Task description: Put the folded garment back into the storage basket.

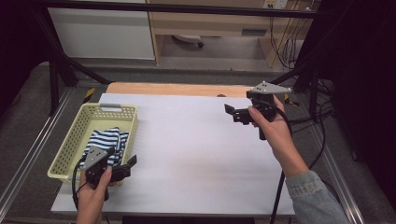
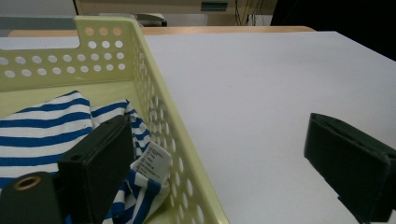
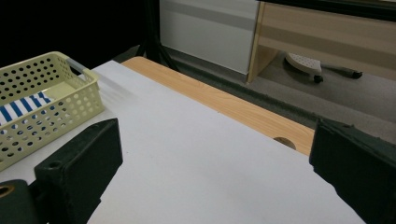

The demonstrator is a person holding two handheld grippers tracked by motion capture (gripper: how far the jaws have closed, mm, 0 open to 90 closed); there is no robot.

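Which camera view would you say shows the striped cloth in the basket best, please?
The left gripper view: the striped cloth lies close, its blue and white bands and label plain. The high view shows it small in the basket. The right gripper view shows a corner through the holes.

Basket [image 1: 74,140] wall blocks the left; white tabletop [image 1: 201,158] lies open.

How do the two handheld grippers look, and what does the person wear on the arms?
Each gripper, the left gripper and the right gripper, is black with two blocky flat jaws, a grey three-cornered plate on top and a black cable trailing away. The right forearm wears a light blue denim sleeve; the left forearm shows no sleeve.
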